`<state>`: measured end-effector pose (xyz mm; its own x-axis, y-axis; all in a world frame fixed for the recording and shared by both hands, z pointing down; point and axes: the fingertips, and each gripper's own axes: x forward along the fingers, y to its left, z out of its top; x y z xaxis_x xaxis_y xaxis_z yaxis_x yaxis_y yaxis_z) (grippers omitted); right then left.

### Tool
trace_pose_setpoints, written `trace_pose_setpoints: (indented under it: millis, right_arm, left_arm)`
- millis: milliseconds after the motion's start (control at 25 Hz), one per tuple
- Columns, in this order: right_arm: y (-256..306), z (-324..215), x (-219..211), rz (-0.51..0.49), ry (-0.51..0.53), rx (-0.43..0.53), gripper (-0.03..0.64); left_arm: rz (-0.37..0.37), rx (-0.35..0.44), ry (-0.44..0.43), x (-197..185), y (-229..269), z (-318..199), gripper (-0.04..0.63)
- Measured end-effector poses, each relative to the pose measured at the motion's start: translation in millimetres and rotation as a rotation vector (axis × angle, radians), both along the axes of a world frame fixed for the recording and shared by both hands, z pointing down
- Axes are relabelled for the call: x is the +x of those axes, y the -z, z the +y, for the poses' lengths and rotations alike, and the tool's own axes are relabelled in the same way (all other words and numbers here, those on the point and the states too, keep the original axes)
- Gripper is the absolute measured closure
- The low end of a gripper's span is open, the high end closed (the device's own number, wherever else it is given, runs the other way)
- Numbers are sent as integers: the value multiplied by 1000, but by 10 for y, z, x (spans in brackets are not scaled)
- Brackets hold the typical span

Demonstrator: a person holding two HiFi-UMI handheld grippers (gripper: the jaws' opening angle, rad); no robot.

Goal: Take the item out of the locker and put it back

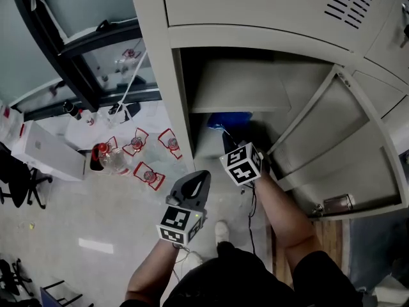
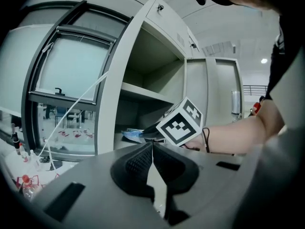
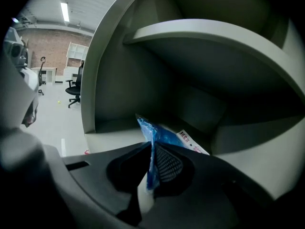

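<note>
Locker shelf (image 3: 112, 136), pale floor (image 1: 96, 216), right tongs (image 3: 151, 147) pinching blue packet (image 3: 164, 135), left tongs (image 2: 152, 146) clenched empty

The door (image 1: 339, 146) stands swung wide to the right, so the locker (image 1: 172, 75) mouth is unblocked from the front. Inside, a shelf (image 3: 214, 46) roofs the compartment. The packet (image 3: 164, 133) lies on its floor, and the right gripper (image 3: 151, 146), pinching the packet's edge, fills the mouth's middle. Bare floor shows left of the packet. The left gripper (image 1: 202, 175) hangs outside by the left post, well apart from the bottles (image 1: 115, 160).
</note>
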<state>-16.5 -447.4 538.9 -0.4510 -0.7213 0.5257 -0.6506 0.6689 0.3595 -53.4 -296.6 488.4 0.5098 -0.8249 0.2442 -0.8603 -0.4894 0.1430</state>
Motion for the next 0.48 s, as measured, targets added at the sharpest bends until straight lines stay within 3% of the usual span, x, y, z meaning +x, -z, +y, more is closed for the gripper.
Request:
trace_pose_setpoints:
  millis: [480]
  right_arm:
    - [-242,8,-55,33,20,-60,592]
  left_arm:
    - [1,-8,16,-52,-33,15,588]
